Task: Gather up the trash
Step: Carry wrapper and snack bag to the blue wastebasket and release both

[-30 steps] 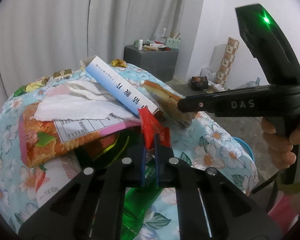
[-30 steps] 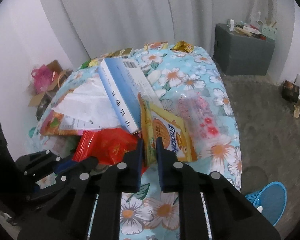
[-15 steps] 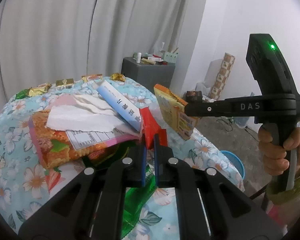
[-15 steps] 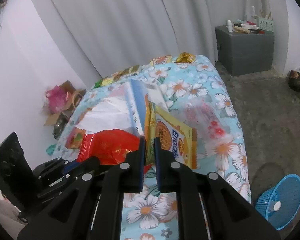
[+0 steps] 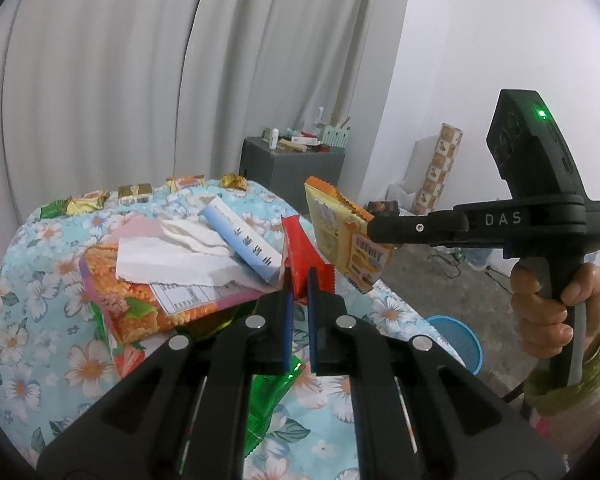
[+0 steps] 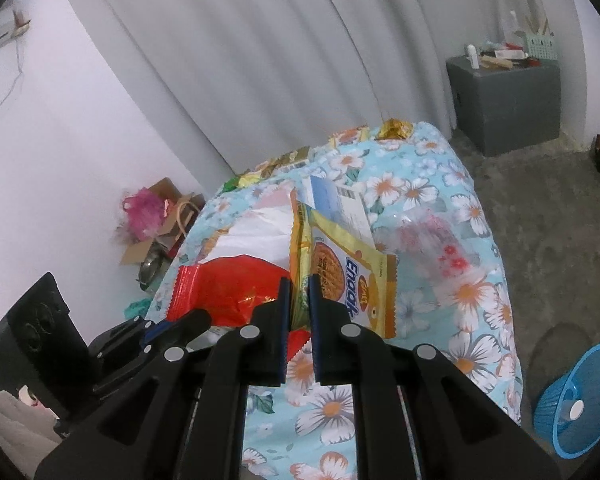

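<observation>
My left gripper (image 5: 298,280) is shut on a red wrapper (image 5: 300,246) and holds it up above the floral table (image 5: 32,292). The red wrapper also shows in the right wrist view (image 6: 228,288). My right gripper (image 6: 299,292) is shut on a yellow snack packet (image 6: 340,276) and holds it in the air; the packet also shows in the left wrist view (image 5: 340,236), right of the red wrapper. On the table lie a blue-white box (image 5: 242,240), white tissue (image 5: 172,256), an orange noodle bag (image 5: 116,304) and a green wrapper (image 5: 268,404).
Small candy wrappers (image 5: 136,190) line the table's far edge. A clear plastic bag (image 6: 428,240) lies on the table's right side. A blue basket (image 6: 580,396) stands on the floor to the right. A grey cabinet (image 6: 504,100) stands by the curtain.
Both grippers have risen away from the table, each carrying its wrapper. The yellow packet has come off the pile and hangs in the air.
</observation>
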Demonstrator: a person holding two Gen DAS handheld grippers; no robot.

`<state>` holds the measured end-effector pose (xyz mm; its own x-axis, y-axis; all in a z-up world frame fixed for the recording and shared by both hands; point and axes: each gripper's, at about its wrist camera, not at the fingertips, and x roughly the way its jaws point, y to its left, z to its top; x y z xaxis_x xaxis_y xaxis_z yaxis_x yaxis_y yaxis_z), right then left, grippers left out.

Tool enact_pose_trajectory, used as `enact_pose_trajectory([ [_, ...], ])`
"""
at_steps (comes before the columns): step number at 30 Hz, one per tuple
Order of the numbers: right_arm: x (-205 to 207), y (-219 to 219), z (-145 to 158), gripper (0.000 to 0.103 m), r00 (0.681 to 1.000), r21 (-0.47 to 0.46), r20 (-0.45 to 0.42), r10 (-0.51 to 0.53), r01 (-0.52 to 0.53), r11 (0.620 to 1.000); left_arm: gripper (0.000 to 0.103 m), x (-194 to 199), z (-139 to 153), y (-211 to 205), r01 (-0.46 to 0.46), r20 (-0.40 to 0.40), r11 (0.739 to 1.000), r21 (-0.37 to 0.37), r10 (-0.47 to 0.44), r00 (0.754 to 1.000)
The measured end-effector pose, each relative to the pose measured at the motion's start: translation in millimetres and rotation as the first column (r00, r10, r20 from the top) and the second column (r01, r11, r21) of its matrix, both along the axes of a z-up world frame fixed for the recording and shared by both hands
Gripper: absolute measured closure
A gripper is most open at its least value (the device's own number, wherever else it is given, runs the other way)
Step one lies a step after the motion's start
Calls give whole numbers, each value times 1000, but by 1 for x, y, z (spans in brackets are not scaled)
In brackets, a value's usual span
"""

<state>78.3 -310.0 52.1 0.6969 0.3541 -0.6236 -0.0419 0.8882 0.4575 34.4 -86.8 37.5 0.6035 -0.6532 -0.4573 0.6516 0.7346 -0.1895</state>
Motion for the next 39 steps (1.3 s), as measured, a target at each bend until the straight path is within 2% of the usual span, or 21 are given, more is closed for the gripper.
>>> enact_pose_trajectory([
  [14,-42,-7,36,94,996,-12,84,-32,34,999,99,-17,28,6,13,60,1000,-29,-11,998],
  [23,-87,-38,46,94,986,-25,121,-114,118,993,99,-32,40,-22,96,79,995,-13,-94,992],
  [31,-142,-91,39,94,958,-16,126,-256,260,965,99,-42,42,-82,229,67,973,14,-230,971],
  [37,-186,-144,20,94,907,-12,94,-410,413,911,99,-49,36,-146,345,18,938,38,-346,938],
  [39,-202,-168,9,94,876,-5,74,-476,478,878,99,-51,32,-177,393,-13,918,48,-393,920],
])
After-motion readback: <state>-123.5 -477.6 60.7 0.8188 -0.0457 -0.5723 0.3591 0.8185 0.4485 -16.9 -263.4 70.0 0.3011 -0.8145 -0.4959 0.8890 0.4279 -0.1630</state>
